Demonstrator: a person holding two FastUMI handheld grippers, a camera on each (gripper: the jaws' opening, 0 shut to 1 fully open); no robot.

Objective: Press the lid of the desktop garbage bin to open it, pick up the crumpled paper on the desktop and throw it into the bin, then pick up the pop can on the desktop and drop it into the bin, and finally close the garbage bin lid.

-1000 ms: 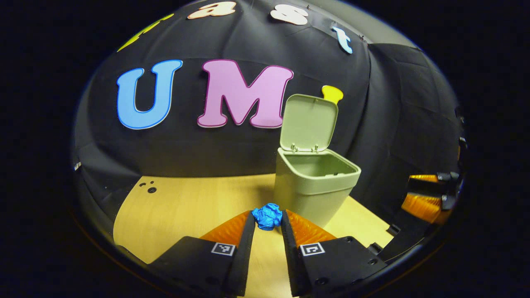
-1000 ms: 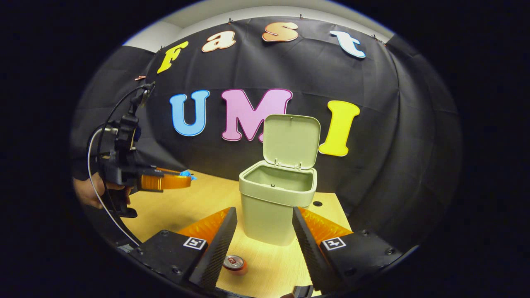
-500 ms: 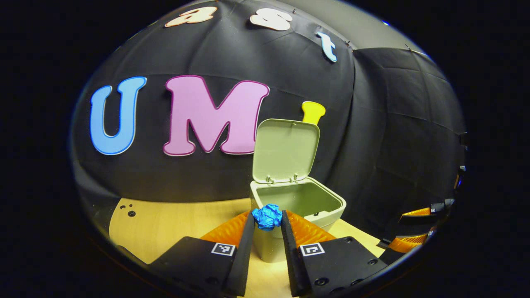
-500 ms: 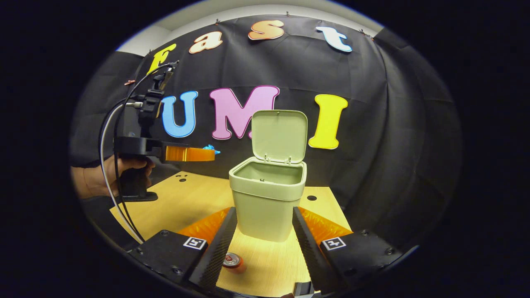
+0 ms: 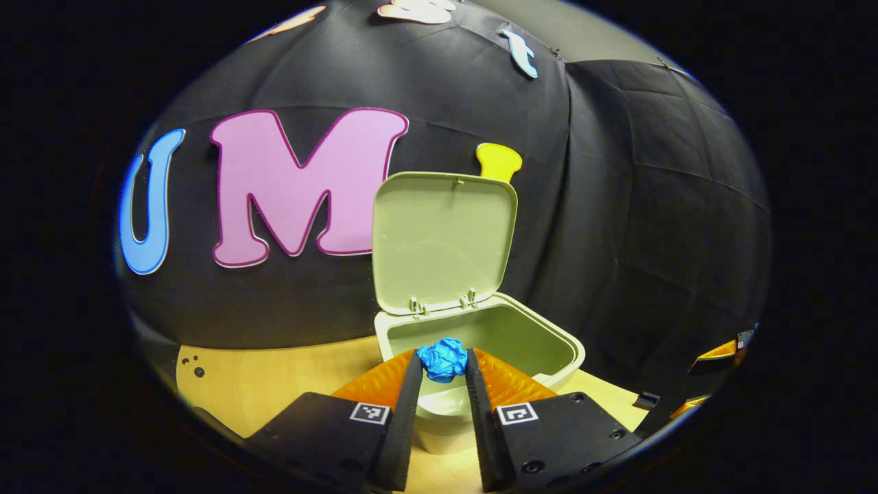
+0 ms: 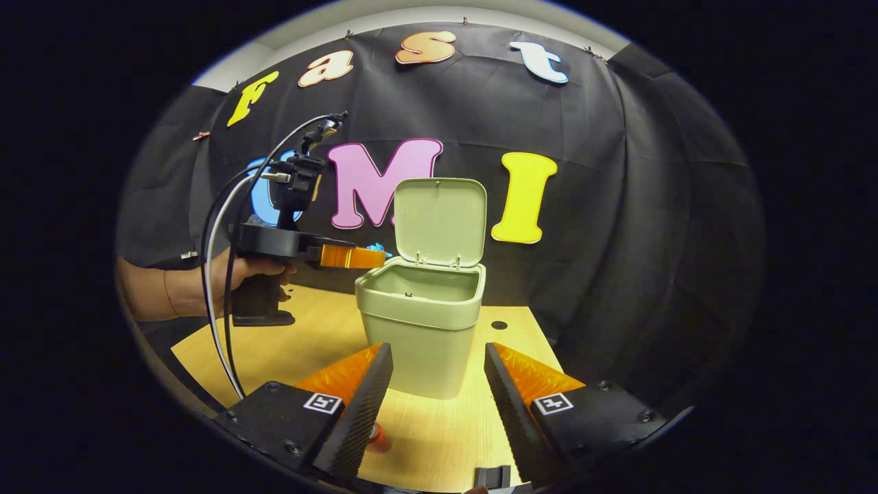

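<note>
Left gripper (image 5: 442, 363): jaws narrow, both fingers pressed on the blue paper ball (image 5: 442, 358), which sits at the fingertips. In the left gripper view the ball hangs over the near rim of the open bin (image 5: 549, 357), at the 6 o'clock edge of its mouth. In the right gripper view this gripper (image 6: 376, 255) shows at 9 o'clock of the bin, held level by a hand (image 6: 236, 271), its tips reaching the bin's upper left corner; a scrap of blue paper (image 6: 376, 248) shows at the tips.

Right gripper (image 6: 437, 381): jaws wide, nothing between the fingers — the bin's body stands beyond the gap, apart from them.

Bin (image 6: 420, 322): pale green, upright on the wooden table (image 6: 302, 346), long axis vertical, mouth pointing up.

Lid (image 6: 440, 221): open, hinged at the far rim, standing near upright toward 12 o'clock, inner face turned to both cameras.

Paper ball: crumpled, roughly round; no long axis can be told.

Can (image 6: 376, 436): on the table at 7 o'clock of the bin, mostly hidden behind the right gripper's left finger; its direction cannot be told.
</note>
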